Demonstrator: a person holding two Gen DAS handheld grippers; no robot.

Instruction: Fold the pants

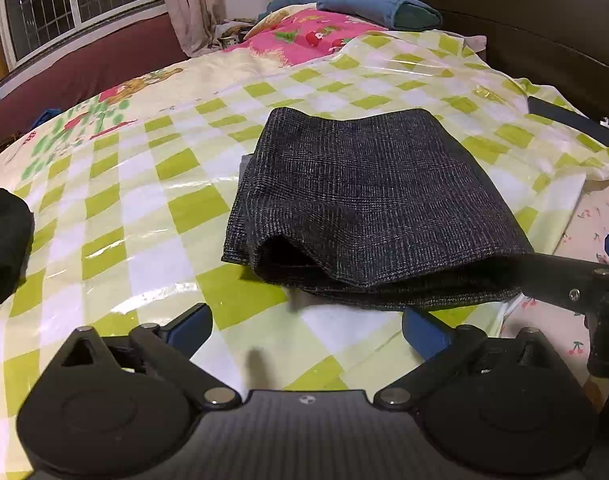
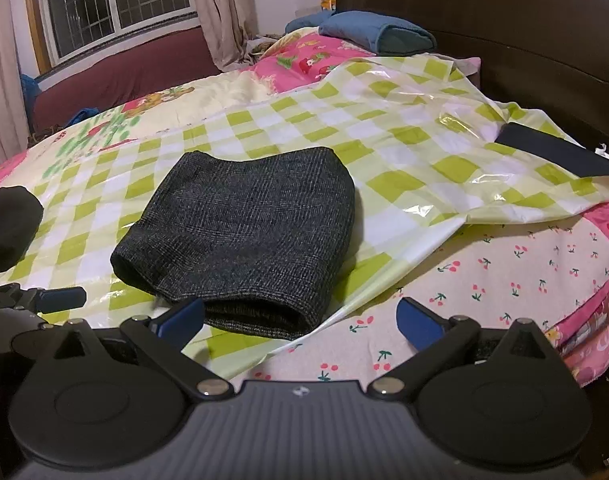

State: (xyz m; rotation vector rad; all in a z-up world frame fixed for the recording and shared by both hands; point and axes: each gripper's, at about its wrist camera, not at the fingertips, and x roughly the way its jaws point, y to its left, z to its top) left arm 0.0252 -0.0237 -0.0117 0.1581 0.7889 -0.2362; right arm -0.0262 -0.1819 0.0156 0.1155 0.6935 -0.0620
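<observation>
The dark grey checked pants (image 1: 368,208) lie folded into a compact stack on the green-and-white checked plastic sheet (image 1: 144,216). In the right wrist view the same pants (image 2: 244,236) sit left of centre, open hem edges facing me. My left gripper (image 1: 306,326) is open just short of the stack's near edge, nothing between its blue fingertips. My right gripper (image 2: 300,320) is also open; its left fingertip (image 2: 182,316) is close to the stack's near edge, the right one over the cherry-print bedding. The right gripper's arm shows at the left wrist view's right edge (image 1: 584,284).
A black garment (image 1: 4,244) lies at the left edge of the sheet. A dark flat item (image 2: 556,154) rests on the sheet at far right. Blue pillows (image 2: 376,30) and a pink quilt (image 2: 304,60) lie near the dark headboard (image 2: 504,40). Window and curtains are beyond the bed.
</observation>
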